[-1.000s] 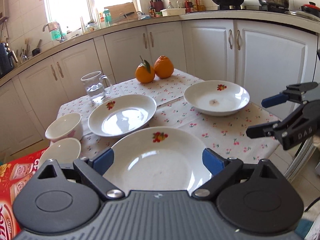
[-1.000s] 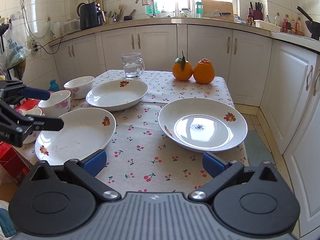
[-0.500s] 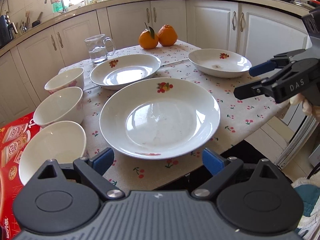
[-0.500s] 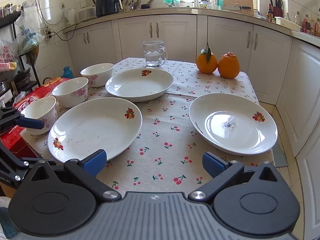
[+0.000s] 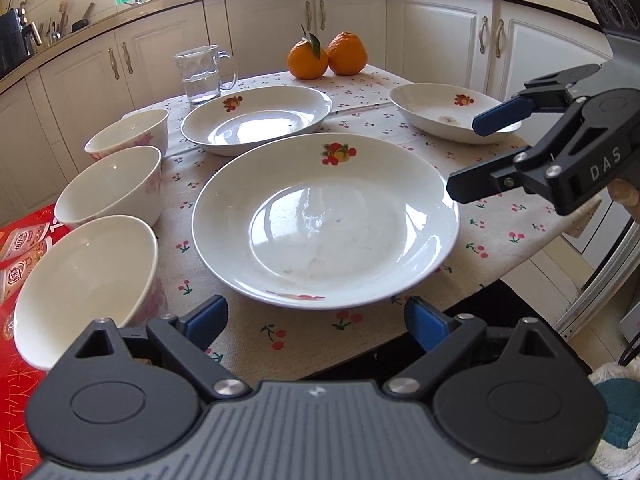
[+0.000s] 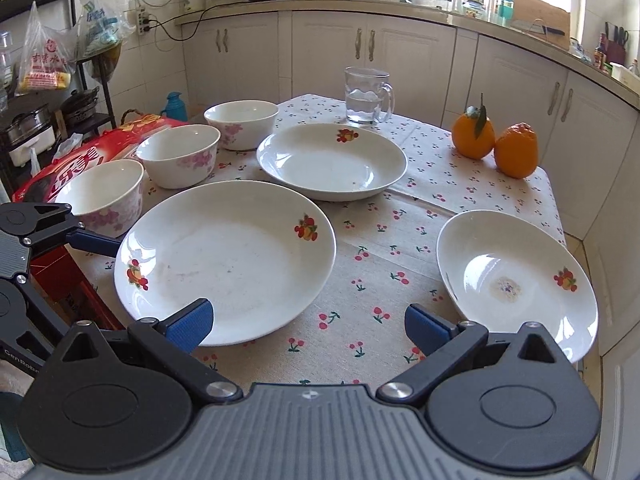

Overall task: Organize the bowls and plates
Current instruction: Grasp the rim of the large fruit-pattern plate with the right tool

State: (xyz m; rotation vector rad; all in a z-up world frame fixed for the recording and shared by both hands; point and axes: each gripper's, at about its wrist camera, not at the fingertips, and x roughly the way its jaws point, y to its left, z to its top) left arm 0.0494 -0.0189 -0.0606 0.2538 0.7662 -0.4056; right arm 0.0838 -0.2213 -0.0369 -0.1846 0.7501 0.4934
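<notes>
Plates and bowls stand on the cherry-print tablecloth (image 6: 360, 280): the large plate (image 5: 324, 220) in the middle near the front edge, three bowls (image 5: 112, 184) in a row at its left. Behind are a water mug (image 5: 202, 74) and two oranges (image 5: 326, 56). The left gripper (image 5: 316, 320) is wide open and empty before the large plate; the right gripper (image 6: 308, 320) is open too. Compared with a second ago, the left one has come lower and the plate looks nearer.

right gripper (image 6: 307, 322) wide, empty | over tablecloth (image 6: 360, 264) (between two plates)
</notes>
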